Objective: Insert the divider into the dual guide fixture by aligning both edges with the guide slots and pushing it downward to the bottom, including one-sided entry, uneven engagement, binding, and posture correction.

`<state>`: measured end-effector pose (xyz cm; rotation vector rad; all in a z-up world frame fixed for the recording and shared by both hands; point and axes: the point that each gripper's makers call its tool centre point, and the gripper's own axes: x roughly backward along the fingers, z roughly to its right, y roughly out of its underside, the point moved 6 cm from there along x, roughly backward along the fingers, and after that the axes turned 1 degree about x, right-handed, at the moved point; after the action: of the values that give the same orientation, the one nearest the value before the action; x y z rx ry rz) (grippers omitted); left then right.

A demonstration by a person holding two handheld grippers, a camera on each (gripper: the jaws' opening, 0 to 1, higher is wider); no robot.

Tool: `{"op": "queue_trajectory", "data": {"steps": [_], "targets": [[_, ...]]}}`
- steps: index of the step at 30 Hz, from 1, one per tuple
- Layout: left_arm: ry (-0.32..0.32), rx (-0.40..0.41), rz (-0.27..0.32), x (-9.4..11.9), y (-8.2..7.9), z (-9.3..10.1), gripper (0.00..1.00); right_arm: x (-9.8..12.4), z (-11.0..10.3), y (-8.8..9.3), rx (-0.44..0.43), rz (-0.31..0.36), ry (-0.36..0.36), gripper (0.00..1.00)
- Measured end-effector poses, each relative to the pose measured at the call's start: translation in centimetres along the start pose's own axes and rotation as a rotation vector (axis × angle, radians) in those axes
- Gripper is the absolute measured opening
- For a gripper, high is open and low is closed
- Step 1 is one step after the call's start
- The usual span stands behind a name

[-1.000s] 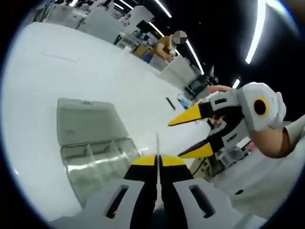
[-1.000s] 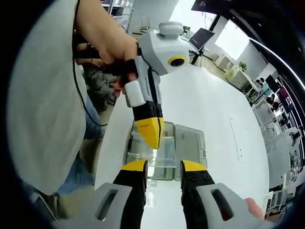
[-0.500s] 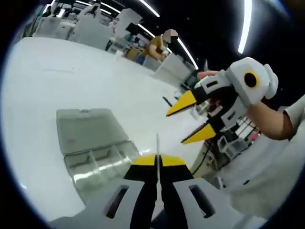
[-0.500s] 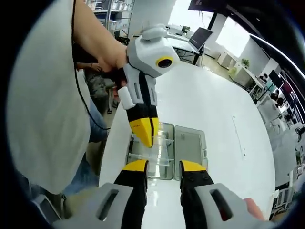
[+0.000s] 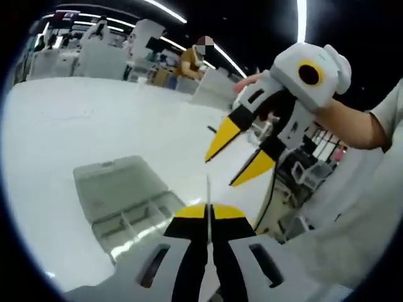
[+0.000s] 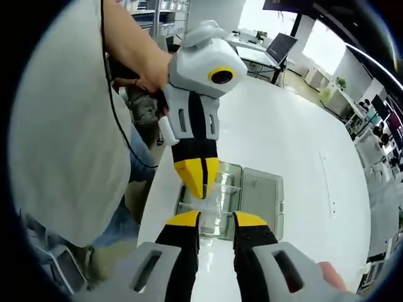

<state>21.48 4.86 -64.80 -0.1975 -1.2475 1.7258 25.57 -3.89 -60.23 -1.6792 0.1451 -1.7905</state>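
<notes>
My left gripper (image 5: 208, 211) is shut on a thin clear divider (image 5: 208, 189), seen edge-on rising from between its yellow tips. The clear plastic guide fixture (image 5: 129, 214), a compartment box with its lid laid open, sits on the white table below and to the left. My right gripper (image 5: 219, 172) comes in from the right, jaws spread, just above the divider's top edge. In the right gripper view, my right gripper (image 6: 216, 220) stands open, and the left gripper (image 6: 200, 182) hangs over the fixture (image 6: 255, 195) with the clear divider (image 6: 225, 187) at its tips.
The white table (image 5: 75, 119) stretches wide to the left and back. Its near edge (image 6: 151, 195) runs beside the person's body and trousers. Desks, equipment and a seated person stand far behind.
The right gripper has come closer to the divider's top edge in the left gripper view. The left gripper stays shut on the divider above the fixture. Both views have shifted with the hands.
</notes>
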Motion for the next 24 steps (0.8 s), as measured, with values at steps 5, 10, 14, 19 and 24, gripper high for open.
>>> {"op": "queue_trajectory", "data": {"steps": [5, 10, 14, 19, 24], "targets": [[0.002, -0.067, -0.010, 0.0, 0.1, 0.3, 0.00, 0.0, -0.2, -0.3, 0.014, -0.008, -0.041, 0.11], [0.004, -0.123, -0.012, 0.0, 0.0, 0.5, 0.00, 0.0, -0.3, -0.3, 0.017, -0.022, -0.080, 0.08], [0.006, -0.178, -0.027, -0.1, 0.1, 0.7, 0.00, 0.0, -0.5, -0.6, 0.021, -0.026, -0.110, 0.05], [0.015, -0.230, -0.030, -0.2, 0.2, 1.2, 0.00, -0.2, -0.7, -0.7, 0.019, -0.038, -0.145, 0.04], [0.014, -0.293, -0.038, -0.2, 0.2, 1.4, 0.00, -0.4, -0.8, -0.7, 0.025, -0.049, -0.161, 0.02]]}}
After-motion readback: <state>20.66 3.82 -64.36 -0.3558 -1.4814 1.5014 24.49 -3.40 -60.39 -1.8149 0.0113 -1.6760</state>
